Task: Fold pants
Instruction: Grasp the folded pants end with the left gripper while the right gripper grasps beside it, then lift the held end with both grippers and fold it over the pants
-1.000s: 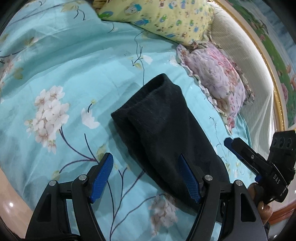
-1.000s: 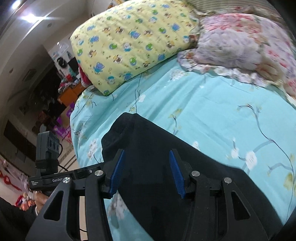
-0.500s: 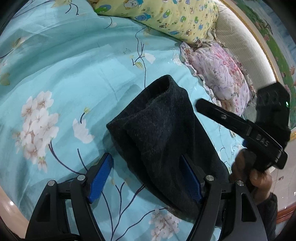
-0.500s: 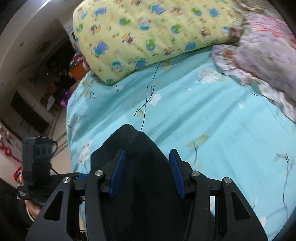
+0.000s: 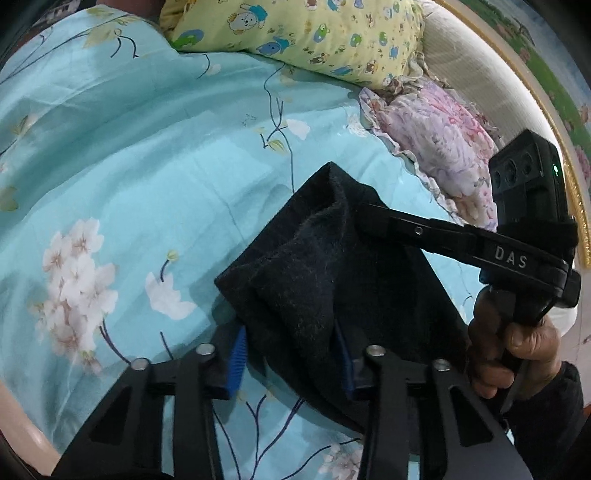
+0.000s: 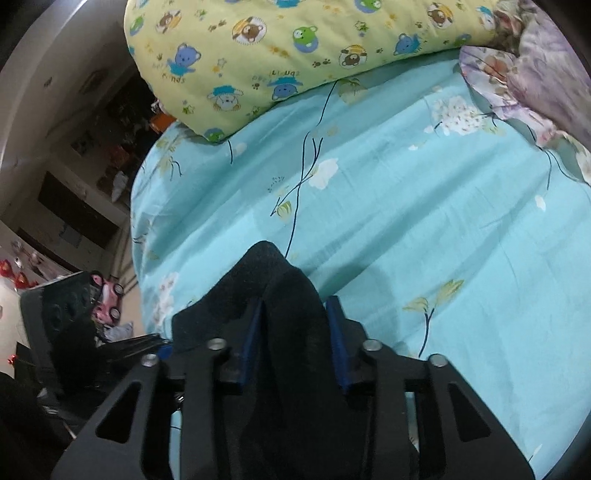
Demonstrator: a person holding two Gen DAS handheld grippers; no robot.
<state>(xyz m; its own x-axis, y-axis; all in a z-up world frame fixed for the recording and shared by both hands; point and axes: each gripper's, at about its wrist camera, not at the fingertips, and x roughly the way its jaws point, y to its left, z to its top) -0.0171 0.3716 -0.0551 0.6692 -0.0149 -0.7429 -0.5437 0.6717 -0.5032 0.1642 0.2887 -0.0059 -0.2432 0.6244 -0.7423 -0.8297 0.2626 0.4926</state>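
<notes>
Far left: turquoise floral bedsheet (image 5: 147, 177), spread flat. Centre: folded black fleece pants (image 5: 317, 280), lying on that sheet, far edge lifted. Near: left gripper (image 5: 291, 356), blue pads pinching the pants' near corner. Right: right gripper (image 6: 295, 332), likewise clamped on a raised ridge of the dark cloth. Far: yellow cartoon-print pillow (image 5: 303, 33) beside pink floral pillow (image 5: 436, 144).
</notes>
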